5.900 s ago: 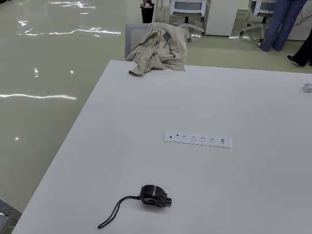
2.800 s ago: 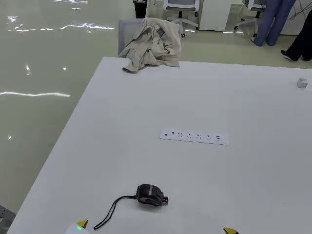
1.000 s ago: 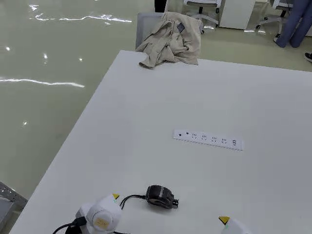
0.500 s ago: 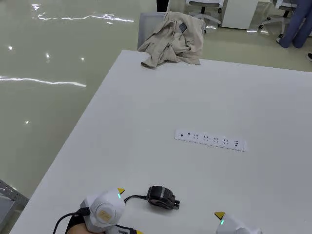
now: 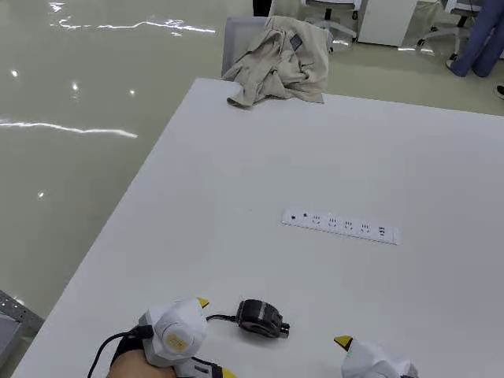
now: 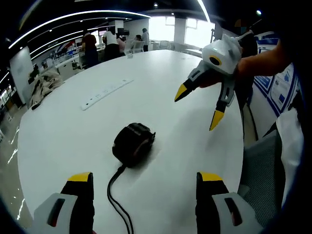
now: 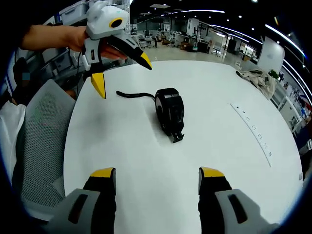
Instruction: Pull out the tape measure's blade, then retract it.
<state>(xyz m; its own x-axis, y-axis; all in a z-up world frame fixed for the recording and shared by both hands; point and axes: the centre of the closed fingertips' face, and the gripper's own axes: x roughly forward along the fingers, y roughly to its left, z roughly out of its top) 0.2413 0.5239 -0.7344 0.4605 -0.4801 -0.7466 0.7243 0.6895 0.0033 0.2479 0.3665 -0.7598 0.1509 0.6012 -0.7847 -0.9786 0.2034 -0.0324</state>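
A black tape measure [image 5: 260, 317] lies on the white table [image 5: 236, 181] near its front edge, blade in, with its black wrist strap [image 6: 117, 195] trailing toward the left gripper. My left gripper [image 5: 214, 337] is open just left of the tape measure, a little above the table. My right gripper [image 5: 346, 346] is open to the right of it, further off. In the left gripper view the tape measure [image 6: 133, 142] sits ahead between my open jaws [image 6: 145, 178], with the right gripper [image 6: 199, 106] beyond. In the right gripper view the tape measure [image 7: 170, 111] faces me hook end first, and the left gripper [image 7: 122, 73] hovers behind it.
A white power strip [image 5: 340, 227] lies mid-table, beyond the tape measure. A beige jacket [image 5: 276, 61] hangs over a chair at the table's far edge. The table's left edge drops to a shiny floor. People stand far off at the back right.
Both grippers have come up from the bottom of the head view and closed in on either side of the tape measure. The tape measure itself has stayed put.
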